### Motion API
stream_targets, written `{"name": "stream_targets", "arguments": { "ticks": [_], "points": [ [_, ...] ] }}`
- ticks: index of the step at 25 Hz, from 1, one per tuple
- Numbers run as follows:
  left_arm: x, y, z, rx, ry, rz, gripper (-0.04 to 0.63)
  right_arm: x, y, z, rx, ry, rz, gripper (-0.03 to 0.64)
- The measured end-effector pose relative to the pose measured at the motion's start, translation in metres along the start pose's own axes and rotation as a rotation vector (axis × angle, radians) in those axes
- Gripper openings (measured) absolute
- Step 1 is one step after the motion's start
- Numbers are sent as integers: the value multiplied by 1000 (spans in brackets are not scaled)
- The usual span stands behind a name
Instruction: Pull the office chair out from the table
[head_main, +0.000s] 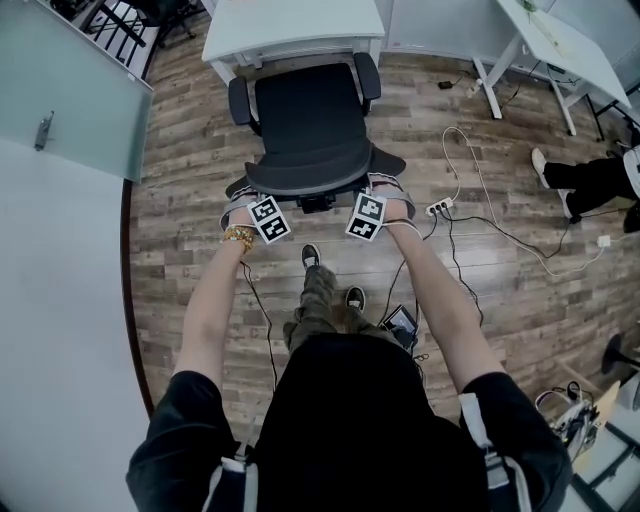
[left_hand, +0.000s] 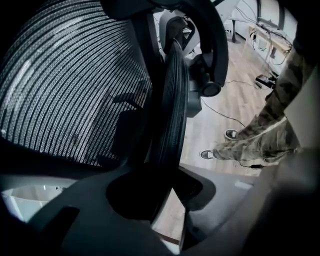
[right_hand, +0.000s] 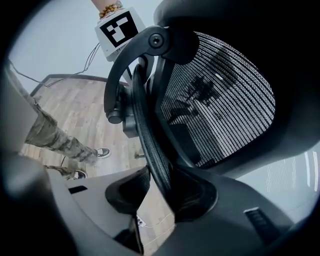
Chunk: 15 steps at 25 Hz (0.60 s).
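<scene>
Progress looks good: left gripper (head_main: 262, 205) and right gripper (head_main: 370, 203) each clench the mesh backrest rim of the office chair (head_main: 308, 120). Its seat front sits just beside the white table (head_main: 295, 25), so I'd say a little more dragging remains.

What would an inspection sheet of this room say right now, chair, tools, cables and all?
Surface: wood plank floor.
Job's things: office chair, seat facing the white table and close to it, backrest toward the person.
Clutter: power strip on the floor, right of the chair.
Grippers: left hand-held gripper and right hand-held gripper each clamp the backrest's top rim.
Cables: leads loop across the floor at right.
Surroundings: glass partition left; another person's legs far right.
</scene>
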<state>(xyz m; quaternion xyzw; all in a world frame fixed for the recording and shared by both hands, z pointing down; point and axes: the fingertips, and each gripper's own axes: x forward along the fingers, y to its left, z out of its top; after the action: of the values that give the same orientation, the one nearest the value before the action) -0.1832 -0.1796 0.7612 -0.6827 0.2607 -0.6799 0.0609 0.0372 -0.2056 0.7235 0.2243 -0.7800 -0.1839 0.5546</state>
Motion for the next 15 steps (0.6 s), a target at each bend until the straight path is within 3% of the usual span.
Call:
{"name": "stream_targets", "arguments": {
  "ticks": [15],
  "points": [
    [-10,-24,-5,-10,24,-4,135,-15,23,-2,-8,-12,-9,126]
  ]
}}
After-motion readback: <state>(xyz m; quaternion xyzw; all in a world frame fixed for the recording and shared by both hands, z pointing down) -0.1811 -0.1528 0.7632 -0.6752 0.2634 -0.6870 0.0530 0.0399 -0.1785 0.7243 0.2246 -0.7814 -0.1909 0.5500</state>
